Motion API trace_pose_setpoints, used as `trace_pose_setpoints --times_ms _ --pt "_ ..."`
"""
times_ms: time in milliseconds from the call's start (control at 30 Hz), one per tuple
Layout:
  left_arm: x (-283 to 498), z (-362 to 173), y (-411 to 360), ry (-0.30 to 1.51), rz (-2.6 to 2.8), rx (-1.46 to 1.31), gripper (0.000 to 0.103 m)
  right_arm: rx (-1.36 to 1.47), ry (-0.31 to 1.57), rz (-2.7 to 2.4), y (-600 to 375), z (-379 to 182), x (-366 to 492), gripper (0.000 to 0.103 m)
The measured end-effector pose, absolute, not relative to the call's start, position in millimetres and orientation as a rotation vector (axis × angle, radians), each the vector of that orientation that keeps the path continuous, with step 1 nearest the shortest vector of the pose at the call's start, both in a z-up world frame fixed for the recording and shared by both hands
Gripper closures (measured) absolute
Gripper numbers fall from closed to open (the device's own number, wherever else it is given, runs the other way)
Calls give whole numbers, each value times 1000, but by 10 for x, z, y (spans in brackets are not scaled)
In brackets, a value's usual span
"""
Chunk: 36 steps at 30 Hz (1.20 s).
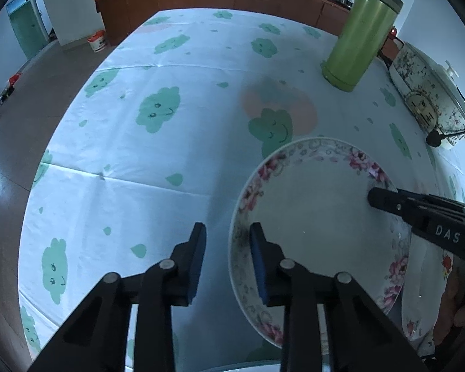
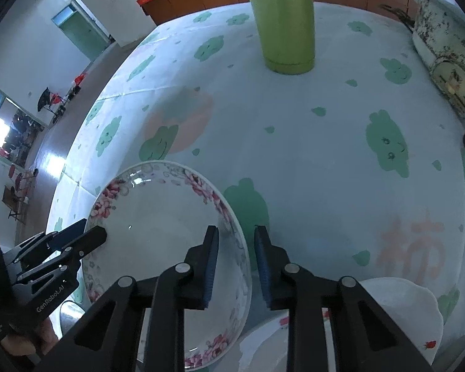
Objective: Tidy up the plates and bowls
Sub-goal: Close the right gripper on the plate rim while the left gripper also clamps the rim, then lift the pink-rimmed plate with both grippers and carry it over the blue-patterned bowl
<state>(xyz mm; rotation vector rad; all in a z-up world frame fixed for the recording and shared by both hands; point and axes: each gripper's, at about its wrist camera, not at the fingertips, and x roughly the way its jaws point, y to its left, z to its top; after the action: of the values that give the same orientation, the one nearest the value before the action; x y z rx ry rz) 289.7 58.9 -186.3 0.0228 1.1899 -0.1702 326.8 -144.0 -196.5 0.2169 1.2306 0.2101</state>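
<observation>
Nearest the left wrist camera, the left tongs (image 1: 228,248) straddled the floral plate (image 1: 319,217) at its left rim, one finger inside the dish, one outside, a gap showing each side, so narrowed but not yet pinching. Opposite, the right tongs (image 2: 236,252) did the same at the plate's right rim (image 2: 170,232), jaws likewise part-closed around the edge without clear contact. So the plate sat between both tongs on the table (image 1: 176,142), seemingly tilted over other white dishes (image 2: 403,310) beneath, each hand equally near its own side. Farther off stood a green flask (image 1: 361,34), well apart, and a patterned cooker (image 1: 424,93) beyond.
</observation>
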Motion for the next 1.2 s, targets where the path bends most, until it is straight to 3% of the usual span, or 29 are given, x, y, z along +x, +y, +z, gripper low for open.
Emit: trace_pose_setpoints --times_ms 767,1033,1200 --pt "2925 -1926 514 1212 -209 -24 78 185 1243 246 -1384 -1982 3310 80" --pt "2882 -1941 689 1240 -239 -134 88 178 1256 278 -1373 -1994 3324 80" --pt "2863 -1937 697 1240 -242 -142 89 167 1257 288 -1366 -1996 3329 79"
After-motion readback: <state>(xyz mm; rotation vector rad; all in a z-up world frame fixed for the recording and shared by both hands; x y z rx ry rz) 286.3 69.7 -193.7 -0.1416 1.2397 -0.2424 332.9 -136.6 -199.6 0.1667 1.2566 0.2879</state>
